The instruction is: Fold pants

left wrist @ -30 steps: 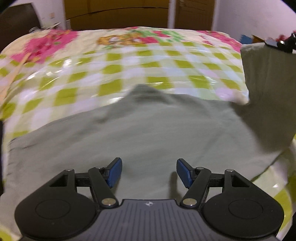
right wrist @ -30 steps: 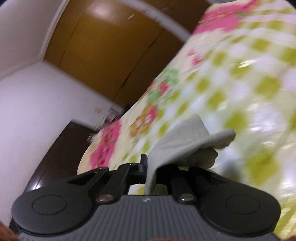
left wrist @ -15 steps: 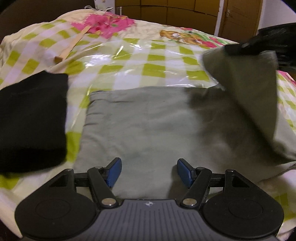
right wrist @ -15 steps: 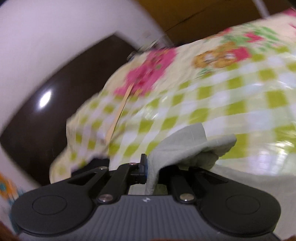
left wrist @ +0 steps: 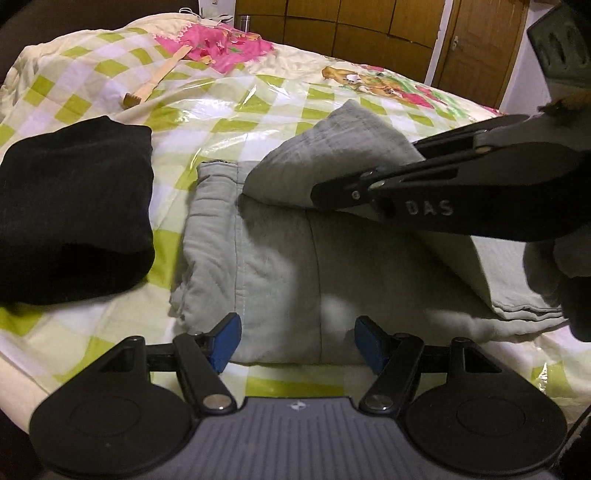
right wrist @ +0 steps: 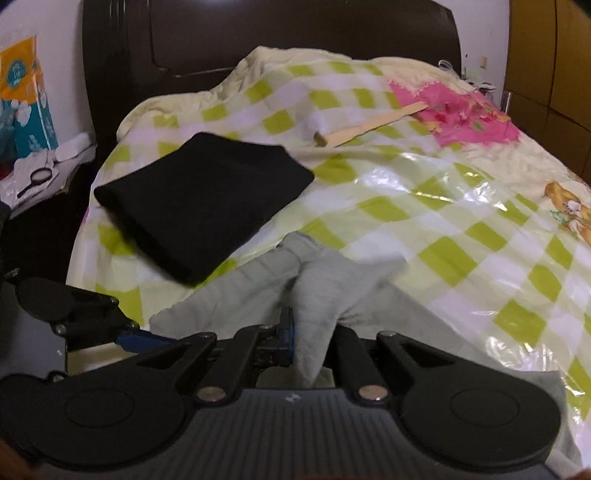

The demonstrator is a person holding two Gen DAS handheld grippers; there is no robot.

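Folding grey pants (left wrist: pixel 280 258) on bed (left wrist: pixel 280 99) | right hand-held gripper (right wrist: pixel 295 339) pinching leg end, carrying it over the waistband to halve the length | left hand-held gripper (left wrist: pixel 295 341) spread, empty, over near edge, likely to steady | black folded garment (left wrist: pixel 70 206) beside

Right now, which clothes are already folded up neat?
The black clothes, a tidy flat stack by themselves. The grey pants are only half folded.

Folded black garment (right wrist: pixel 203 203) and wooden stick (right wrist: pixel 369 127) on checked bedspread (right wrist: pixel 461 229), dark headboard (right wrist: pixel 258 33) behind
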